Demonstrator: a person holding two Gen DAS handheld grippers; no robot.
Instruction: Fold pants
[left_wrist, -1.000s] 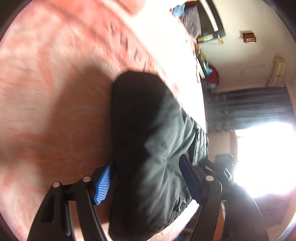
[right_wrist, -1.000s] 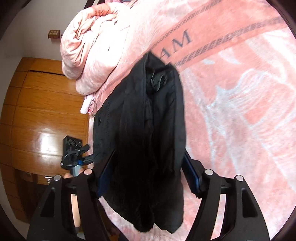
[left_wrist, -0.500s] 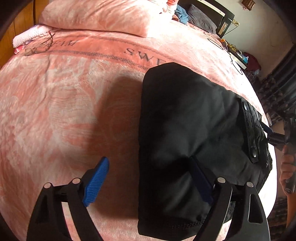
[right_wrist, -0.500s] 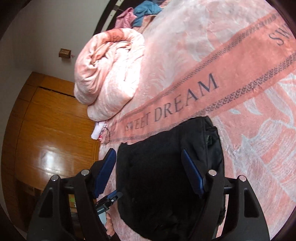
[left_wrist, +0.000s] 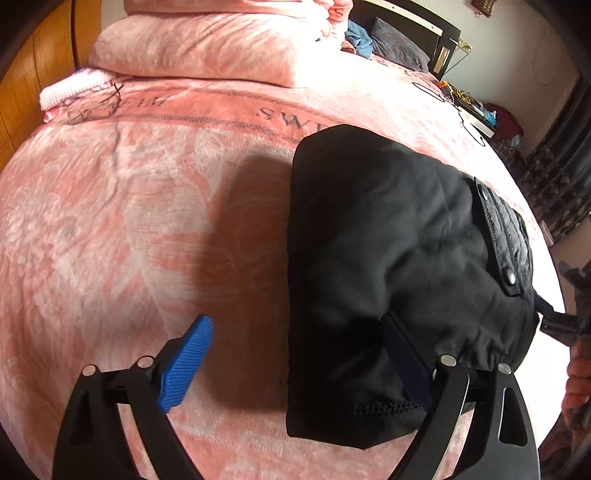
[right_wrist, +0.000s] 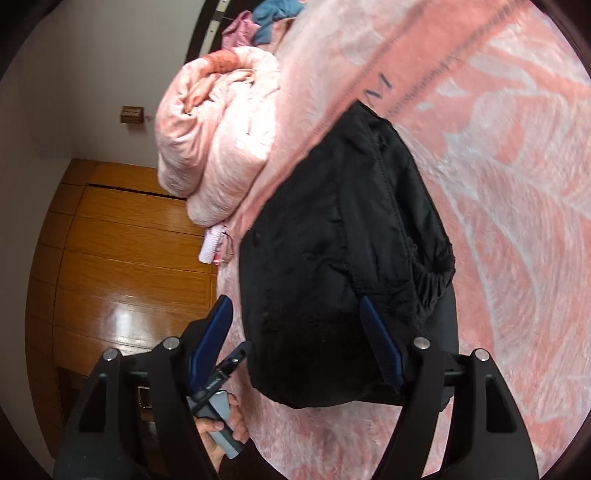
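The black pants (left_wrist: 388, 240) lie folded in a thick bundle on the pink blanket (left_wrist: 129, 221), snap pocket toward the bed's right edge. My left gripper (left_wrist: 295, 356) hovers over their near left edge with its jaws opening wide. One blue pad (left_wrist: 188, 362) is over bare blanket and the other finger is above the cloth, neither pressing. In the right wrist view the pants (right_wrist: 332, 258) sit between the fingers of my right gripper (right_wrist: 295, 343), whose jaws are closing. Its left pad (right_wrist: 212, 339) stands clear of the fabric.
A folded pink quilt (left_wrist: 207, 48) lies at the head of the bed, seen rolled (right_wrist: 214, 140) in the right wrist view. A small white cloth (left_wrist: 74, 92) lies by a wooden wardrobe (right_wrist: 110, 258). A hand (right_wrist: 221, 432) grips the other tool's handle. Dark curtains (left_wrist: 554, 184) hang beyond the bed.
A second ago the pants hung between the fingers of both grippers. They now lie on the blanket, let go; the left jaws have spread wide and both grippers have drawn back.
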